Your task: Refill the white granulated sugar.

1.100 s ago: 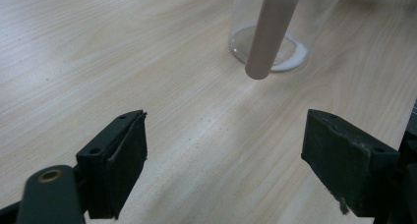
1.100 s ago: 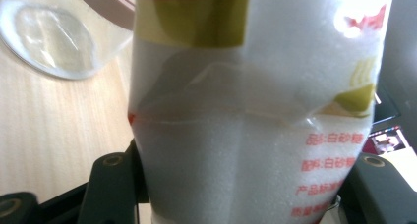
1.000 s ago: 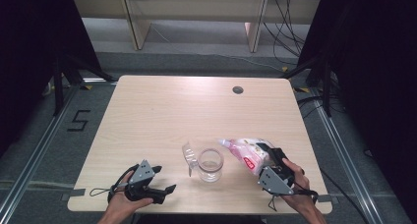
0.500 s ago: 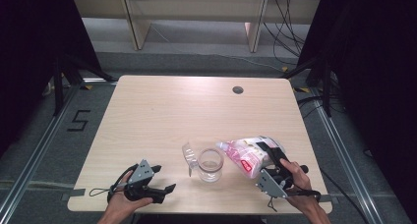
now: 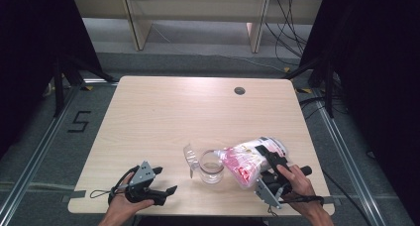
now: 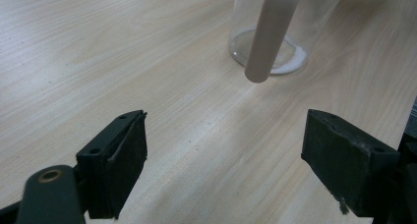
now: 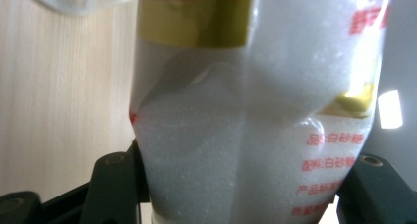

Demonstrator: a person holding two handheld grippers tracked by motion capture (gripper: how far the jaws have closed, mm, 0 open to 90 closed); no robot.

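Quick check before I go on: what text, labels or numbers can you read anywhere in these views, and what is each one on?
"5": black mark on the floor left of the table.
"品:白砂糖": red print on the bag of white grains held between the right gripper's jaws.
"配料:白砂糖": red line below it, blurred, so a likely reading.
Other red print on the bag: cut off or too blurred.
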